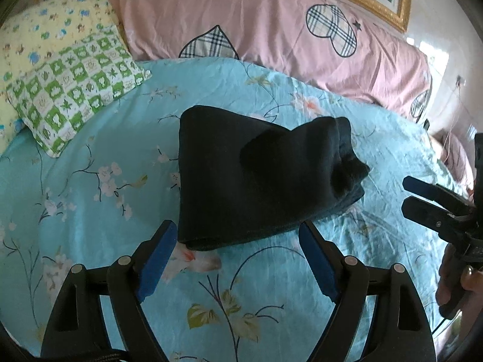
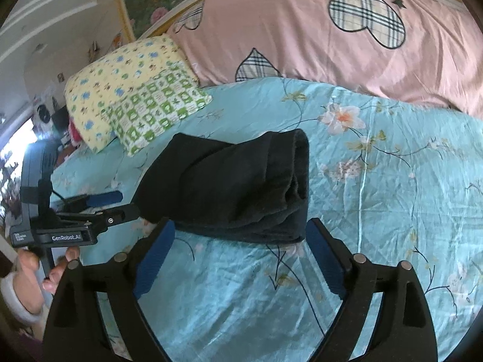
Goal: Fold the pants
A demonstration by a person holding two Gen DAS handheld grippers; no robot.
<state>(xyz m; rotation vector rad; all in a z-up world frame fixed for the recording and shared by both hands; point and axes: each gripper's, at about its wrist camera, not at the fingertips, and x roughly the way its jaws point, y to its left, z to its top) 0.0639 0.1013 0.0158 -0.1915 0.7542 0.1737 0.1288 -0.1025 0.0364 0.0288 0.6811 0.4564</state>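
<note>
Nearest each camera, the left tool [image 1: 238, 239] and the right tool [image 2: 240, 236] both stand with their blue-padded fingers spread wide and nothing between them, each just short of the near edge of the pants [image 1: 256, 175] – a dark bundle folded into a thick stack and lying flat on the blue floral bedsheet [image 1: 90, 181]. Farther back, a green-checked pillow [image 1: 75, 90] leans on a yellow patterned pillow [image 1: 39, 33] at the left, and a pink quilt [image 1: 256, 18] with plaid hearts runs across the head of the bed
</note>
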